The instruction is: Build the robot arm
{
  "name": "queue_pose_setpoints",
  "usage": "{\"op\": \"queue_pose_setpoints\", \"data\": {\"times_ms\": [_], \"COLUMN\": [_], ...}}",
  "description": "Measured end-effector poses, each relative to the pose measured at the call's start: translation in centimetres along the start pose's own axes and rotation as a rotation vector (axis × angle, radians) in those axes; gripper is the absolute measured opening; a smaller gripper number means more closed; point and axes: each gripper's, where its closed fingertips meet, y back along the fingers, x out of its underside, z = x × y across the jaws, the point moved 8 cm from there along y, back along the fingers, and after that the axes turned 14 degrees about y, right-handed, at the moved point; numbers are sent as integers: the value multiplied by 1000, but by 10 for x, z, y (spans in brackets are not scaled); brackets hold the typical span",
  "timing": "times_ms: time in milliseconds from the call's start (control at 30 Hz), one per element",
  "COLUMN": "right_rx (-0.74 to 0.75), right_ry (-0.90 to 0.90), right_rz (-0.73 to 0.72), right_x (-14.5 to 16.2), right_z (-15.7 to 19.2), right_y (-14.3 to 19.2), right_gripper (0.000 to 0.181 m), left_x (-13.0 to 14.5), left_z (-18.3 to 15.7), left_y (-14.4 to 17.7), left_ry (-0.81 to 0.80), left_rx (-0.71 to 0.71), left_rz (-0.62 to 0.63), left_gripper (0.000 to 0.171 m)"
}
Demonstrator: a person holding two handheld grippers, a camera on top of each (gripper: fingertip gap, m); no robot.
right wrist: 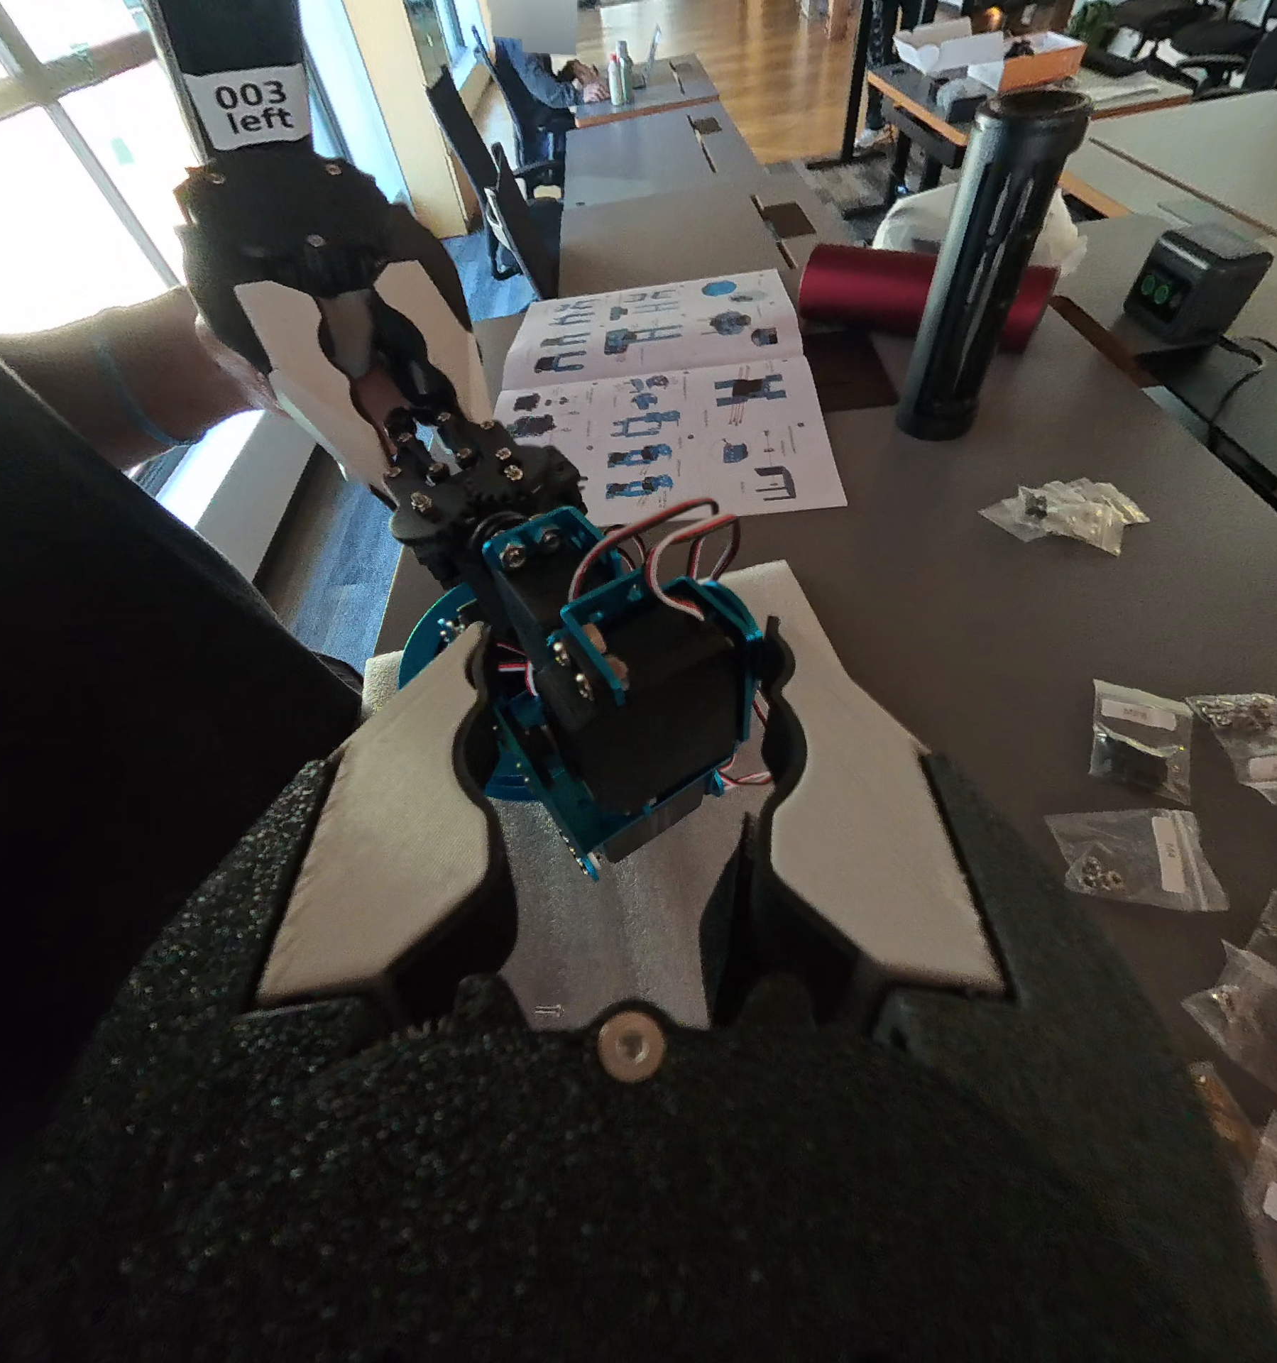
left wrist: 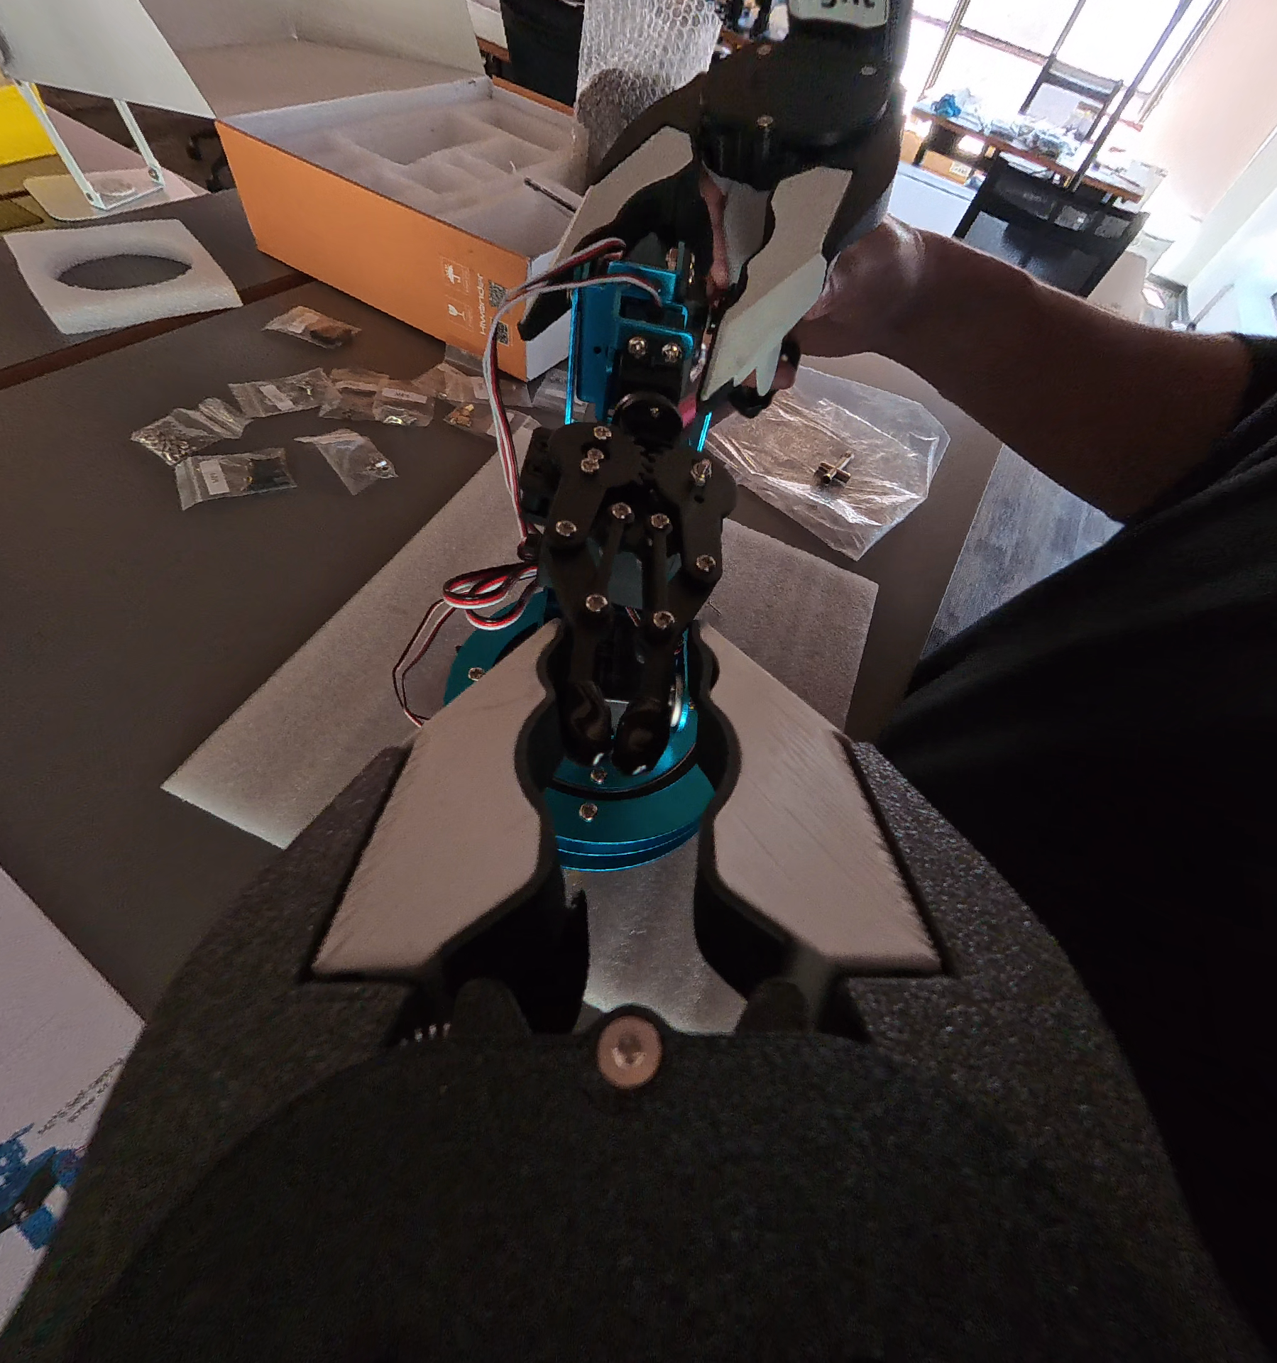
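A small blue and black robot arm stands on a round blue base on a white foam pad. My left gripper is shut on the arm's black claw, its fingers on either side of the claw's tips. My right gripper is shut on the blue servo bracket with its black servo, higher on the arm. The right gripper also shows in the left wrist view above the claw. The left gripper shows in the right wrist view. Red, white and black servo wires hang loose.
An open orange box with a foam insert stands behind. Several small bags of screws lie on the grey table, also in the right wrist view. An open manual, a black tube and a red cylinder lie beyond.
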Motion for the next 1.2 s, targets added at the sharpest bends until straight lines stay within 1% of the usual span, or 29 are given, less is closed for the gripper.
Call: {"op": "queue_pose_setpoints", "data": {"times_ms": [33,67,100,200,233,300,367,567,633,667,733,900,1200], "right_rx": [7,10,8,87,102,108,107,100,101,101,102,107,105], "right_ry": [-3,8,21,28,21,3,-3,-13,-19,-23,-31,-42,-31], "right_rz": [4,9,18,79,79,60,53,46,42,38,33,31,37], "right_x": [0,-1,-1,-2,-3,-3,-3,-3,-3,-2,-2,-1,-1], "right_z": [0,2,5,6,6,8,8,8,8,8,8,8,8], "right_y": [-1,-2,-4,-12,-13,-14,-14,-15,-15,-14,-14,-14,-14], "right_gripper": [71,74,82,76,76,76,76,76,76,76,76,76,75], "left_x": [0,0,0,-1,-2,-4,-7,-13,-15,-17,-19,-21,-21], "left_z": [0,1,1,1,1,1,-1,-2,-3,-3,-5,-4,-2], "left_y": [0,-1,-1,-2,-2,-4,-7,-28,-35,-37,-40,-42,-42], "left_ry": [6,11,14,18,19,9,3,-64,-83,-92,-113,-108,-28], "left_rx": [3,9,13,8,-3,-33,-22,-38,-38,-36,-31,-23,22], "left_rz": [-1,-1,0,6,4,-14,-28,-1,7,2,-10,2,14], "left_gripper": [31,31,31,32,37,54,68,93,93,89,67,66,66]}}
